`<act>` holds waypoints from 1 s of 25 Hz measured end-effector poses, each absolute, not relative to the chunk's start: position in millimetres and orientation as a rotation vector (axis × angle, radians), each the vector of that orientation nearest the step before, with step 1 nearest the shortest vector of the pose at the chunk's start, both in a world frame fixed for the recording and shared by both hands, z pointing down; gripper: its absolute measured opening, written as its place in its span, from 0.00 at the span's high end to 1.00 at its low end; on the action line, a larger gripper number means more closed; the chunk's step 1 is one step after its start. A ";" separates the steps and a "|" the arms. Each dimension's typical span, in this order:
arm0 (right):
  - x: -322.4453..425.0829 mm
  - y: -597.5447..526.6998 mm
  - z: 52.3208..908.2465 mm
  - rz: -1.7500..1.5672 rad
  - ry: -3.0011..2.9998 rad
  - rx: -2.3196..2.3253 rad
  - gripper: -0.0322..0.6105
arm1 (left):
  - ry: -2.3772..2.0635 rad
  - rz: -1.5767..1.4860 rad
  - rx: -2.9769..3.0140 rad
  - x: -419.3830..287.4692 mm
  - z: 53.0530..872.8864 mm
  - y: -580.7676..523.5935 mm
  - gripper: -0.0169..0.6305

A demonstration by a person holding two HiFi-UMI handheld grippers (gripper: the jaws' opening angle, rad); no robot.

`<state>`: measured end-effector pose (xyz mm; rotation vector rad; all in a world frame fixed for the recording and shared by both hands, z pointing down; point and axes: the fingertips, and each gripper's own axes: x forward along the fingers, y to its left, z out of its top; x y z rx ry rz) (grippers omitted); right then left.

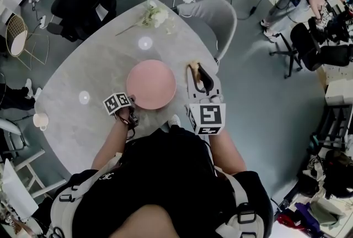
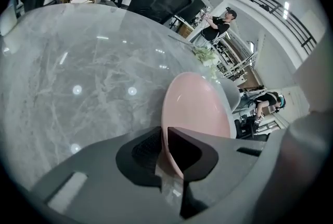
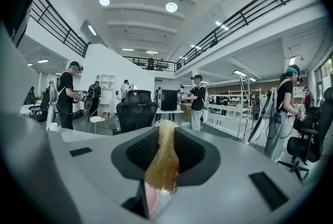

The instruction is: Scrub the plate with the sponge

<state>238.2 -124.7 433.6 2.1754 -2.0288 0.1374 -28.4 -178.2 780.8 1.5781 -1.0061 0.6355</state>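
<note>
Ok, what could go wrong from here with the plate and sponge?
The left gripper pinches only the thin rim of the pink plate, so scrubbing pressure could lever it loose or slide it across the smooth table. The sponge is squeezed flat in the right gripper, little sticking out, so the jaws might scrape the plate.

Smooth pink plate [image 1: 151, 84] with a soft sheen, glossy grey marble-look table [image 1: 91, 74], coarse fibrous golden-brown sponge [image 3: 162, 163]
</note>
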 end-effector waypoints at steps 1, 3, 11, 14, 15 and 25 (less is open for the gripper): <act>237.3 -125.4 433.5 0.137 -2.035 2.171 0.82 | -1.009 0.631 1.588 -28.9 779.0 -178.7 0.91; 234.6 -127.6 433.0 0.132 -2.047 2.157 0.82 | -1.022 0.615 1.605 -31.1 772.6 -181.9 0.91; 221.4 -142.7 427.3 0.123 -2.172 2.120 0.82 | -1.125 0.457 1.686 -51.7 705.7 -218.6 0.91; 213.8 -149.1 423.2 0.115 -2.238 2.098 0.82 | -1.213 0.420 1.785 -65.1 656.6 -234.5 0.91; 210.7 -151.1 422.9 0.114 -2.256 2.091 0.82 | -1.243 0.413 1.829 -69.5 638.9 -238.3 0.91; 180.9 -176.3 412.8 0.087 -2.401 2.011 0.82 | -1.475 0.242 2.282 -79.6 463.2 -239.3 0.91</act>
